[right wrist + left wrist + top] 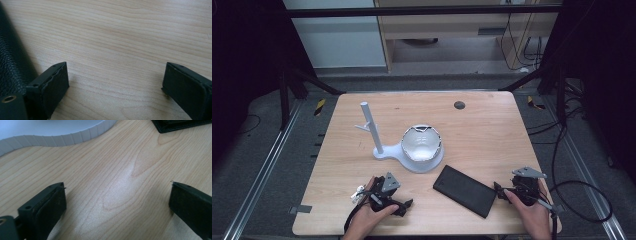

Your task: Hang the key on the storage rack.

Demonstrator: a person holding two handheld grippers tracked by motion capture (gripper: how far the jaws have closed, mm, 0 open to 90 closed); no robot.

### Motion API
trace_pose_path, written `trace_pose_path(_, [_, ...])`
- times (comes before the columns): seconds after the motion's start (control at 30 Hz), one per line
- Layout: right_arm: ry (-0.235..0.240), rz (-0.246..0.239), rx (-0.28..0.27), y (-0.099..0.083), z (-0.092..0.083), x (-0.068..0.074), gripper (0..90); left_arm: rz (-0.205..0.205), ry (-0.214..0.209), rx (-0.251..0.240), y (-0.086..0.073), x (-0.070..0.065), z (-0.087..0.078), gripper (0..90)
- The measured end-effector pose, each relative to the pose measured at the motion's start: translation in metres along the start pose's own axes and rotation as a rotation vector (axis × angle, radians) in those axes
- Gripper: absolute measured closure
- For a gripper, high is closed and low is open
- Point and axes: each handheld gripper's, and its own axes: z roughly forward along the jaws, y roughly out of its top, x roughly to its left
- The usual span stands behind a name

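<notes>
My left gripper [386,192] rests low on the wooden table [492,135] near its front edge, held by a hand. In the left gripper view its jaws [117,185] stand wide open with bare wood between them. My right gripper [514,190] sits at the front right, just right of a flat black case [464,191]. Its jaws [116,64] are open over bare wood too, and the textured black case [10,67] lies beside the left jaw.
A white stand [419,164] with an upright pole [371,125] and a white bowl-shaped piece [421,142] sits mid-table. Its ribbed base edge [62,137] and a corner of the black case [180,125] lie ahead of my left gripper. A dark round hole [459,105] marks the far side.
</notes>
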Motion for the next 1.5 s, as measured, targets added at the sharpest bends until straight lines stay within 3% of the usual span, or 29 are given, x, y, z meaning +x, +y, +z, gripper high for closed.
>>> trace_pose_path(0.07, [0.0,0.0,0.0,0.0,0.0,0.0,6.8,0.006,-0.004,0.012,0.001,0.001,-0.004,5.1])
trace_pose_path(0.27, [-0.005,0.005,0.0,-0.001,-0.001,0.0,6.8,-0.042,0.032,0.0,-0.002,0.007,-0.033,7.2])
trace_pose_path(0.33, [-0.004,0.006,0.0,-0.001,-0.001,0.0,6.8,-0.041,0.084,0.02,-0.003,0.015,-0.045,8.8])
trace_pose_path(0.47, [-0.005,0.007,-0.001,-0.001,-0.001,0.0,6.8,-0.071,0.13,0.019,-0.001,0.035,-0.069,12.0])
trace_pose_path(0.6, [-0.006,0.008,0.0,-0.001,-0.001,0.0,6.8,-0.075,0.199,0.056,0.002,0.055,-0.094,17.0])
trace_pose_path(0.73, [-0.004,0.007,-0.002,-0.001,-0.002,0.0,6.9,-0.118,0.2,0.081,0.001,0.069,-0.109,20.9])
trace_pose_path(0.93, [-0.005,0.006,-0.004,-0.002,-0.002,-0.001,7.8,-0.17,0.211,0.117,-0.004,0.082,-0.117,23.6])
trace_pose_path(1.13, [-0.008,0.01,-0.004,-0.002,-0.003,-0.001,8.0,-0.195,0.204,0.162,-0.009,0.085,-0.114,25.9])
trace_pose_path(1.5, [-0.008,0.013,-0.003,-0.002,-0.003,-0.001,8.0,-0.187,0.181,0.226,-0.013,0.086,-0.105,25.7])
